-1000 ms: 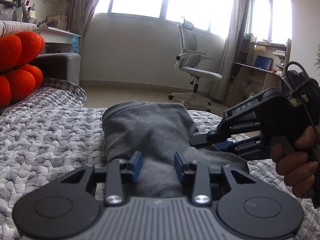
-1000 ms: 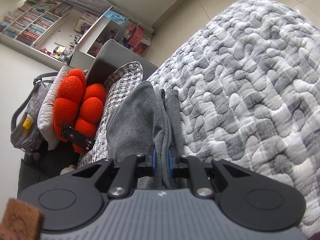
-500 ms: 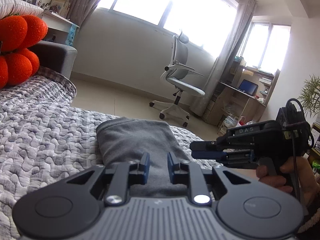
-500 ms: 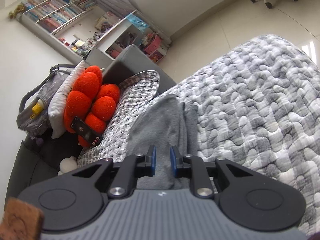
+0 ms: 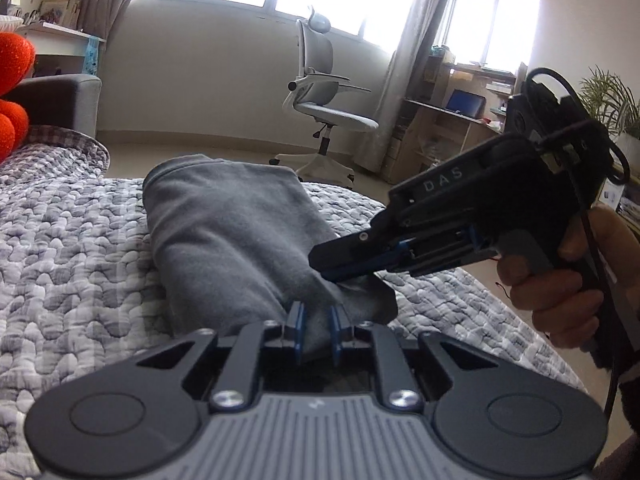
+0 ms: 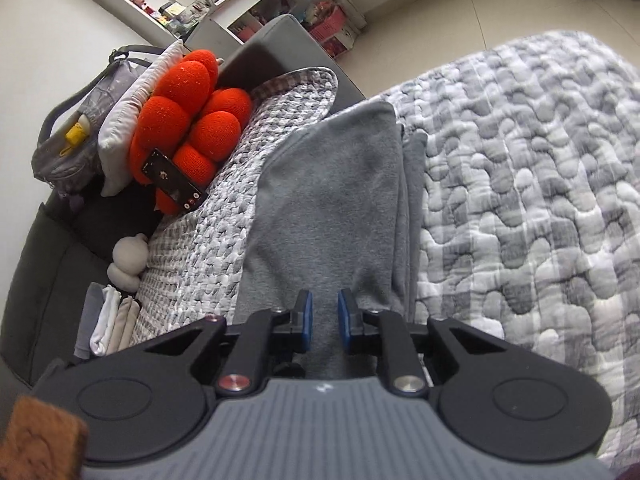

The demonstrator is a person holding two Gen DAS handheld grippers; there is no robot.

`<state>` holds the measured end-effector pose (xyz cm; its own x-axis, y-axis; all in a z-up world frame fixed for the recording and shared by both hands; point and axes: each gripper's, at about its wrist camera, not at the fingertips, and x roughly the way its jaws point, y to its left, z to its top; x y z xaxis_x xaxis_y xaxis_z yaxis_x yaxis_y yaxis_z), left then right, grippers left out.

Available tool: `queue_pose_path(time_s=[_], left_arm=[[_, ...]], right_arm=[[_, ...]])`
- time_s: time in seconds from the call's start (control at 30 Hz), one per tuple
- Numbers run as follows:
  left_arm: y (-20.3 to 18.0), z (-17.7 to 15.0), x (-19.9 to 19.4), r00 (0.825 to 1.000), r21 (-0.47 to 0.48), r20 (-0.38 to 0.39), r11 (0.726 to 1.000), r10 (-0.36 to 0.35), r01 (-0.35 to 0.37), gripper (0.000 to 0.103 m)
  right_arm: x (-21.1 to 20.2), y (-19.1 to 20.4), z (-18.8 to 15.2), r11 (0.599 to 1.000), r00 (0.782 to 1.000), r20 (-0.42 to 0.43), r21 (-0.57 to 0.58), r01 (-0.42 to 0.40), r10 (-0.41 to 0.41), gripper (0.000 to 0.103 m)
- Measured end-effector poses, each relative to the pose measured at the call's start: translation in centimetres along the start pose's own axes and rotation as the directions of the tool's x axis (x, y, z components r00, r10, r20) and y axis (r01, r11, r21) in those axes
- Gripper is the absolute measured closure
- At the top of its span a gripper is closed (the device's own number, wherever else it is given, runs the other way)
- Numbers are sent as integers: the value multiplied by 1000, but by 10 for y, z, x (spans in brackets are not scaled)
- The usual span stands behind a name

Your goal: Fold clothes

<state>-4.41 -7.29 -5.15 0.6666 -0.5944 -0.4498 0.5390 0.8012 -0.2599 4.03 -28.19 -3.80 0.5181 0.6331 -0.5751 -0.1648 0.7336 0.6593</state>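
Plainly, "DAS" marks right gripper above garment.

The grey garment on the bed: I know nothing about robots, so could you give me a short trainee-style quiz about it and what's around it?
1. True or false: the folded grey fleece garment lies on bare floor.
2. The bedcover under it is: A plain red; B grey-and-white quilted; C green striped.
3. What leans against the orange knobbly cushion?
Key: 1 false; 2 B; 3 a flat black phone.
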Motion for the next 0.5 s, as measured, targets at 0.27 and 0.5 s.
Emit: queue_pose_path(time_s=[0.27,0.5], left_arm=[[6,8,-6,999,-51,-2,998,-49,49,84],[22,40,0,1000,-60,-23,998,-14,13,60]], right_arm=[[-11,7,2,997,992,125,-78,-9,19,81],[1,5,10,995,960,281,-102,15,14,81]])
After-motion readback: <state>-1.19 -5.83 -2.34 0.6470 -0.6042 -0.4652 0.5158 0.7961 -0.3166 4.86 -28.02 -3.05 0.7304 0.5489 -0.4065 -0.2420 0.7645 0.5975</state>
